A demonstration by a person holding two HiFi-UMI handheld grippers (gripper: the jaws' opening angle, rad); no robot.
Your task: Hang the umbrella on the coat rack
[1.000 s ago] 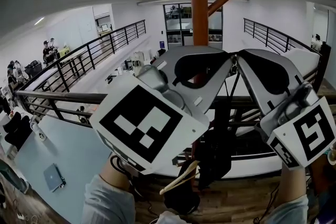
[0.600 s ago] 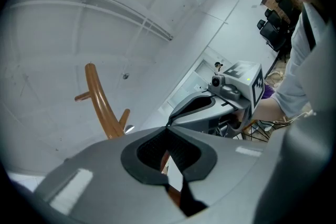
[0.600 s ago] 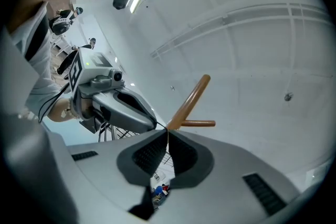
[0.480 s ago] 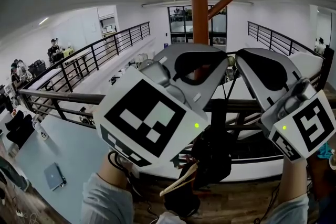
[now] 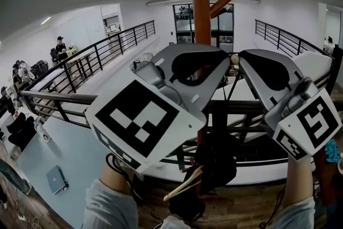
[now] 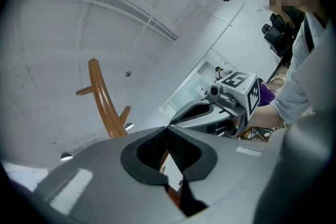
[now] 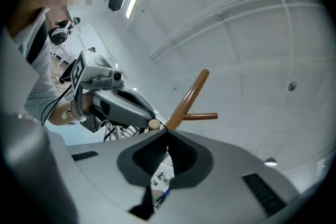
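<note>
**Both grippers raised at the coat rack**

You hold both grippers high in front of the orange-brown coat rack. The left gripper has its fingers pressed together at the tips, with nothing clearly between them. The right gripper also has its fingers pressed together, its tips just beside the pale knob at the end of a peg. In the head view, the black umbrella hangs below your grippers, close against the pole, near a wooden hanger.
</note>
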